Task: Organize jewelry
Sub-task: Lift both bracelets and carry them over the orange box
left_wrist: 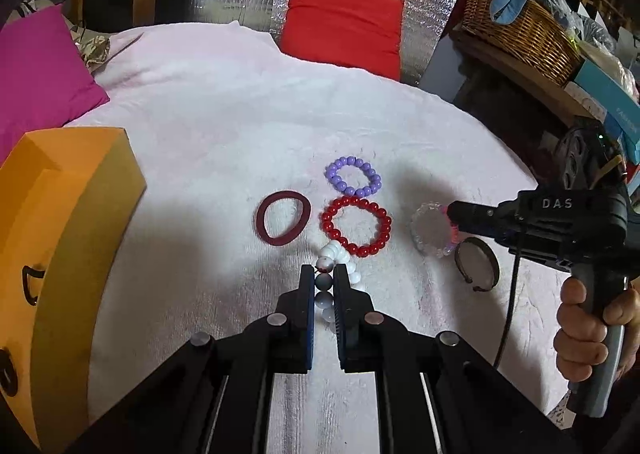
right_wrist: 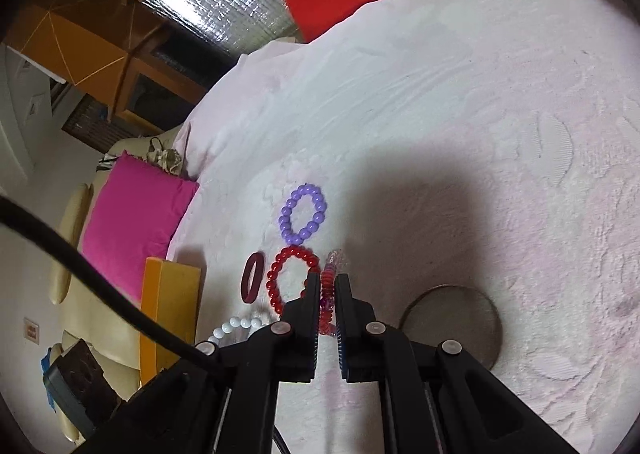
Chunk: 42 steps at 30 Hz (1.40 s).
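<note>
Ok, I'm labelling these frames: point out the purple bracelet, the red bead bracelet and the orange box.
purple bracelet (left_wrist: 353,176): left wrist view, on its near beads.
red bead bracelet (left_wrist: 355,228): left wrist view, on its left beads.
orange box (left_wrist: 68,189): left wrist view, on its top face.

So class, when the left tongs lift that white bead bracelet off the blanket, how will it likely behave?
The white bead bracelet probably droops: separate round beads on a cord, already bent around the left tongs. Its glossy beads may slip or roll between the pads. It likely lifts free of the red bead bracelet, which it appears to touch.
</note>
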Each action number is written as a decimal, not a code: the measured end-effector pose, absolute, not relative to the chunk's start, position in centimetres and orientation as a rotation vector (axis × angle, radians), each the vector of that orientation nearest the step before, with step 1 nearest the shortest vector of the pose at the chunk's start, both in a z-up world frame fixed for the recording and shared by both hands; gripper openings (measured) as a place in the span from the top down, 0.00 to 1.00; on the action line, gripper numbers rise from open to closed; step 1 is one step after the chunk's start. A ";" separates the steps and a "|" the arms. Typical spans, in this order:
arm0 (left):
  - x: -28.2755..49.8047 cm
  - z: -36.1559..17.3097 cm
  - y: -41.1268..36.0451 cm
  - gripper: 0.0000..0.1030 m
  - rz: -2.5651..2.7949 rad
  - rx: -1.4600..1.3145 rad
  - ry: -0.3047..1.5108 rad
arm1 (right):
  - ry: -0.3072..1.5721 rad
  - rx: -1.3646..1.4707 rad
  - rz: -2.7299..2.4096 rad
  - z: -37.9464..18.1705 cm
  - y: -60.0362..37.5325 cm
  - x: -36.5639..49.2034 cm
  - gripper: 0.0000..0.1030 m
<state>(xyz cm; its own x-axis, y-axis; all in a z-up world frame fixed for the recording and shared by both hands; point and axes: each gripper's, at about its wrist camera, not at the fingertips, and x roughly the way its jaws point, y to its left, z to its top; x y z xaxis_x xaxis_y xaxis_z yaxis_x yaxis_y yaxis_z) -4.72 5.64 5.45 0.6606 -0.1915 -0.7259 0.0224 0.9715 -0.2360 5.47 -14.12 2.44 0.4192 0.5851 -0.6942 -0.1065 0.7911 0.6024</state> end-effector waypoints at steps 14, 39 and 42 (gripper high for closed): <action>-4.7 4.7 6.0 0.91 -0.121 -0.224 0.878 | 1.098 0.511 0.429 1.1 -13.7 5.8 0.89; -9.4 10.2 10.0 0.91 -0.037 -0.257 0.671 | 0.889 0.469 0.634 5.9 -8.8 2.4 0.92; -10.9 11.1 11.4 0.91 0.011 -0.258 0.632 | 0.883 0.454 0.687 6.4 -6.5 1.4 0.92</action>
